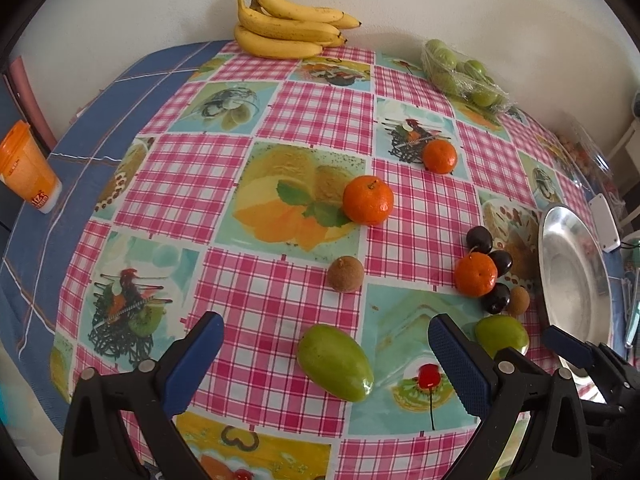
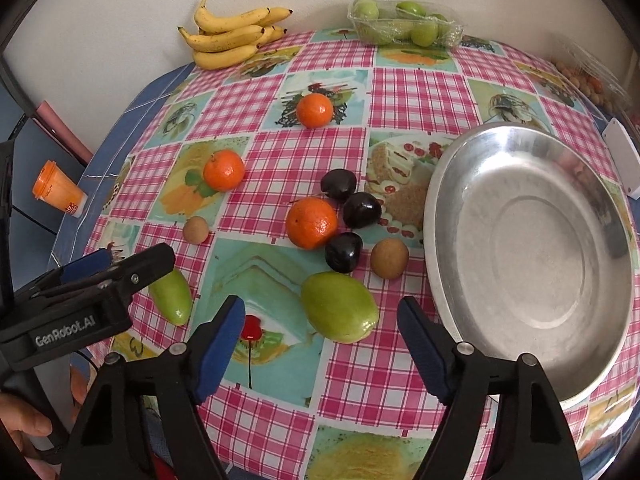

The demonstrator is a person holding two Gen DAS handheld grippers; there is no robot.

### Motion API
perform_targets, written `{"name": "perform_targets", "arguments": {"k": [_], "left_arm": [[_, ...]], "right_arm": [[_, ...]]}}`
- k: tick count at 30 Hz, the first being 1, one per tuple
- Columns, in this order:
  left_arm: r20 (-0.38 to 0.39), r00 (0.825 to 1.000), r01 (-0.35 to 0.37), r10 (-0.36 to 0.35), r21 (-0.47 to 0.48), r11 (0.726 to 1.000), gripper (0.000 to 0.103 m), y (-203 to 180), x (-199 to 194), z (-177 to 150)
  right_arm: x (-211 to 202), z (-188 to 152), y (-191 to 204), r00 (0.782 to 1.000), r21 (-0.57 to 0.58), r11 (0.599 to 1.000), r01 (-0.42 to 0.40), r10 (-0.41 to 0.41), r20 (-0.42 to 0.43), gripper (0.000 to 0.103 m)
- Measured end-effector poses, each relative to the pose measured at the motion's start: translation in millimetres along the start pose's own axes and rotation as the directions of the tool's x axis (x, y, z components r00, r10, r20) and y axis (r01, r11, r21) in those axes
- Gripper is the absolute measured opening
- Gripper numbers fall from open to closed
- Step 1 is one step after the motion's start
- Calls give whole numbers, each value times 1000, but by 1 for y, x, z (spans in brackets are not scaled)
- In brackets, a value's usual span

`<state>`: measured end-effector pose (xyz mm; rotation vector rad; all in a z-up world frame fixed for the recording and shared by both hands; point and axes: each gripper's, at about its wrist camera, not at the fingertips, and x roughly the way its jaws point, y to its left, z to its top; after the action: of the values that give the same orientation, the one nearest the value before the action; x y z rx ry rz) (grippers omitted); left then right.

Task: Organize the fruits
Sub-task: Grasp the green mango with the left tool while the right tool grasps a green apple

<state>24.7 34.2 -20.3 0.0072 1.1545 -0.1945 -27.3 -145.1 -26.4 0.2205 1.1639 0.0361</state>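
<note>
Your right tool (image 2: 320,344) hangs open astride the nearer green fruit (image 2: 339,306) on the tabletop (image 2: 400,92) beside the empty metal dish (image 2: 448,184); its smooth, rounded skin may squirt sideways if the pads close off-centre.

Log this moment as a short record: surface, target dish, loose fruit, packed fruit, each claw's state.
surface: table under a checked fruit-print cloth
dish: metal plate, nothing in it
loose fruit: three tangerines, three dark plums, two small brown fruits, two green fruits, a banana bunch
packed fruit: clear tray of green fruit by the wall
left claw: open, a green fruit between its fingers, untouched
right claw: open, the other green fruit between its fingers, untouched
</note>
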Motion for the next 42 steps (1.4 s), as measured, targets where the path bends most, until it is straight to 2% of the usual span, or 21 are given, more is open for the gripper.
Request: {"name": "perform_targets", "arguments": {"k": [8,13,15,21,25,29,34,42], "left_arm": [[-12,1000,10,-10,18,1000,103,-4,1,0],[-93,995,32,-32,0,999,101,-2,13,-3],[-121,992,30,-30,-4,1000,94,-2,18,-5],[-187,981,51,-59,-43,998,82,1,31,-8],[-219,972,65,-81,-80,995,74,4,40,-10],[-217,973,64,-80,-80,995,70,4,43,-11],[-225,972,53,-66,-63,997,70,0,44,-9],[-223,974,41,-49,-41,998,70,-3,46,-9]], "right_arm": [[10,2,-3,1000,13,1000,11,-11,-27,73],[16,2,-4,999,15,1000,17,-16,-45,65],[18,2,-4,998,17,1000,20,-19,-55,65],[22,2,-6,998,29,999,25,-23,-60,63],[30,2,-4,995,14,999,44,-43,-86,57],[34,2,-4,994,9,999,54,-53,-93,55],[37,1,2,993,-19,997,76,-78,-91,55],[41,0,10,988,-65,989,130,-135,-78,49]]}}
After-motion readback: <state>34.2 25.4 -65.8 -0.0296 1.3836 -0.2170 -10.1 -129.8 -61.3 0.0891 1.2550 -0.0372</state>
